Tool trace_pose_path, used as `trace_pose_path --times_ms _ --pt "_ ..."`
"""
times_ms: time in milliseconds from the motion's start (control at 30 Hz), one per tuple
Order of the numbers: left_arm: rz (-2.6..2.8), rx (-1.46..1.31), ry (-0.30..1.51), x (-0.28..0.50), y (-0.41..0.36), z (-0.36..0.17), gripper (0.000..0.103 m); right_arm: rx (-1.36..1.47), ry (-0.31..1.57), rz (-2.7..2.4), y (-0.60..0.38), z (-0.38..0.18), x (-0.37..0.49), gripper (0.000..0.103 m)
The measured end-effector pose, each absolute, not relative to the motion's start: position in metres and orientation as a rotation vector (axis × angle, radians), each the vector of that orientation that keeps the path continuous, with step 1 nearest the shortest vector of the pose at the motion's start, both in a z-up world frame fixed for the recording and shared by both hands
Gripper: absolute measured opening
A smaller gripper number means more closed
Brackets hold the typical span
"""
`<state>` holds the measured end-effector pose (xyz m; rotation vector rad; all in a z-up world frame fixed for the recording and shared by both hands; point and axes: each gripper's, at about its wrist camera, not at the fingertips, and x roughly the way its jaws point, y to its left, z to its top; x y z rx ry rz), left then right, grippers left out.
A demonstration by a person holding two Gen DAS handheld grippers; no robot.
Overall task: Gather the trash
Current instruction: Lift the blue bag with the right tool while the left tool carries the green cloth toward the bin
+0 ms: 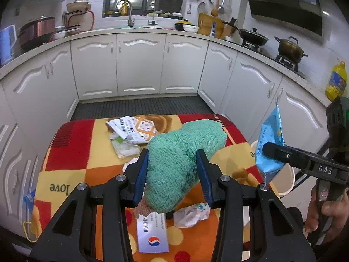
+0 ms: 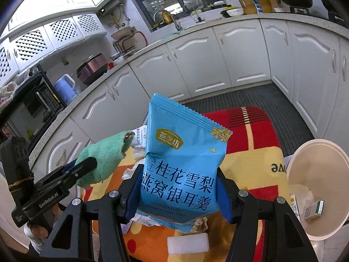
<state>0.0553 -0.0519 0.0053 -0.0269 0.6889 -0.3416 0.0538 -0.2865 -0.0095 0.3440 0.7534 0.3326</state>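
My left gripper is shut on a fuzzy green sock, lifted above the blanket-covered table; it also shows in the right wrist view. My right gripper is shut on a blue snack packet, held upright in the air; it also shows in the left wrist view, right of the table. A cream trash bin stands at the table's right side with a small box and scraps inside. Crumpled wrappers, a white plastic wad and a white card lie on the table.
A white foam block lies near the table's front edge. White kitchen cabinets ring the space on three sides, with a dark ribbed floor mat between them and the table. Pots sit on the stove at right.
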Motion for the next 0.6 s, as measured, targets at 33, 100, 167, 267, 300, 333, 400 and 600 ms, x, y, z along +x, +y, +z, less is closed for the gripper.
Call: trace_pose_path --times_ms 33,100,167,267,300,333,400,600 --pt "-0.344 -0.024 0.689 0.055 -0.054 0.005 0.041 0.344 0.752 0.331 -0.288 -0.009 0.053 0.058" --pt "-0.349 -0.024 0.692 0.055 -0.058 0.005 0.041 0.345 0.751 0.325 -0.291 -0.009 0.052 0.058" --pt "-0.354 -0.023 0.693 0.055 -0.062 0.006 0.041 0.348 0.75 0.317 -0.295 -0.009 0.052 0.058" --pt "-0.363 -0.016 0.693 0.055 -0.069 0.006 0.041 0.356 0.749 0.308 -0.301 -0.01 0.051 0.058" --pt "-0.368 -0.014 0.692 0.055 -0.072 0.006 0.041 0.357 0.749 0.304 -0.303 -0.01 0.05 0.058" --pt "-0.371 -0.012 0.692 0.055 -0.074 0.007 0.041 0.358 0.748 0.3 -0.304 -0.01 0.05 0.058" --pt "-0.381 -0.008 0.693 0.055 -0.079 0.006 0.041 0.359 0.747 0.292 -0.308 -0.011 0.049 0.058" --pt "-0.412 0.01 0.704 0.057 -0.101 0.004 0.041 0.369 0.745 0.264 -0.323 -0.013 0.046 0.058"
